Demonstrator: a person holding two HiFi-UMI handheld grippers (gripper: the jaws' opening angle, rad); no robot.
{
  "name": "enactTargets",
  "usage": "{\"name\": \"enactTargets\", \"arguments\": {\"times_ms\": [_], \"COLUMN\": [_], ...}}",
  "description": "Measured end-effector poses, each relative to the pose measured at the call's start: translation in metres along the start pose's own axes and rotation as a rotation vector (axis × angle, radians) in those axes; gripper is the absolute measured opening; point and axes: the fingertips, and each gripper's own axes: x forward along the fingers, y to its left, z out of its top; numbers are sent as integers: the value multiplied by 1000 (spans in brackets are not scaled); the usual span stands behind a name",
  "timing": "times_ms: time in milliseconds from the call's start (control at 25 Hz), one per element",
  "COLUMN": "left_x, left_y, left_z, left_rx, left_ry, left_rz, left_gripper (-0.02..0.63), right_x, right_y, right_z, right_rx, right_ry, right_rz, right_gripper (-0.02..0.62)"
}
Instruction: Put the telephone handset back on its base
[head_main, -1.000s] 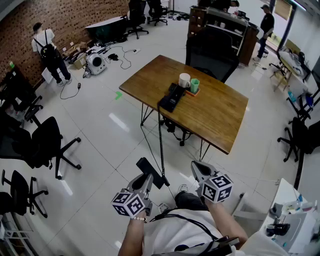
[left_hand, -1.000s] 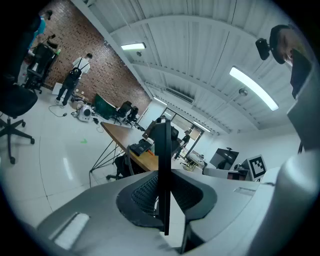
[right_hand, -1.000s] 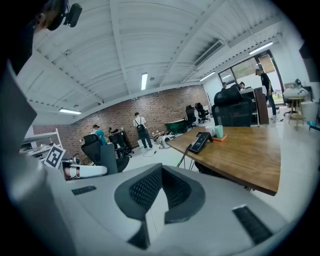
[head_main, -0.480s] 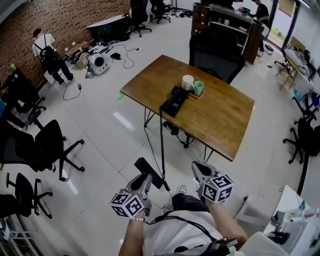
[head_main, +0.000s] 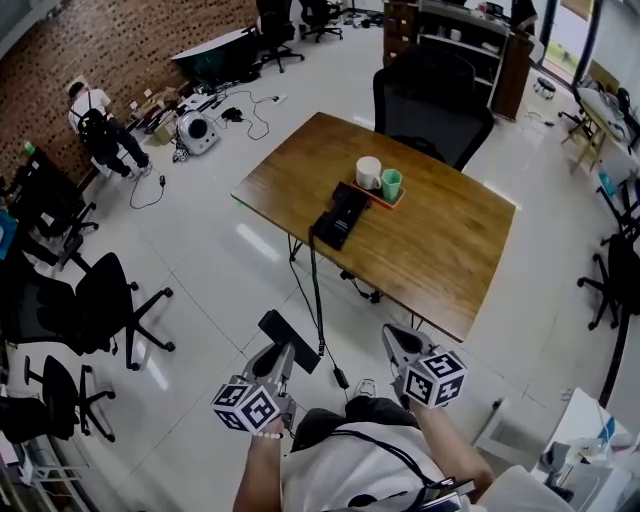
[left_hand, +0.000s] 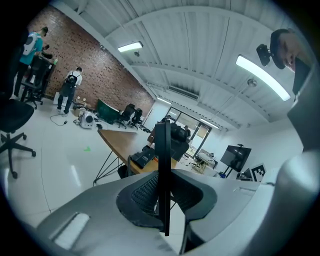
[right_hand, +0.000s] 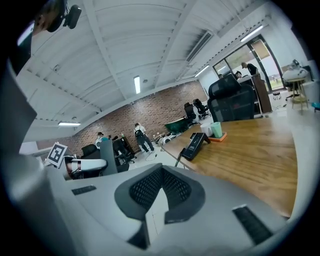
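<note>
Clamping the flat black telephone handset (head_main: 289, 340) edge-on, the left gripper (head_main: 281, 358) has come nearer the brown wooden table (head_main: 450, 250). The black telephone base (head_main: 340, 213) lies at twelve o'clock, still well apart, so more approach seems needed. The right gripper (head_main: 398, 342) is clenched on nothing.

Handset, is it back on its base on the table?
No, the left gripper holds the handset out over the floor, away from the base on the table.
</note>
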Motion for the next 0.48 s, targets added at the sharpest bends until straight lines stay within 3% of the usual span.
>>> {"name": "enactTargets", "arguments": {"times_ms": [480], "left_x": [39], "left_y": [-18], "left_z": [6], "left_rx": [44], "left_ry": [3], "left_rz": [-12], "left_gripper": [69], "right_x": [0], "right_y": [-43], "right_z": [11], "right_rx": [35], "right_ry": [-48], "right_rz": [-11], "right_gripper": [0]}}
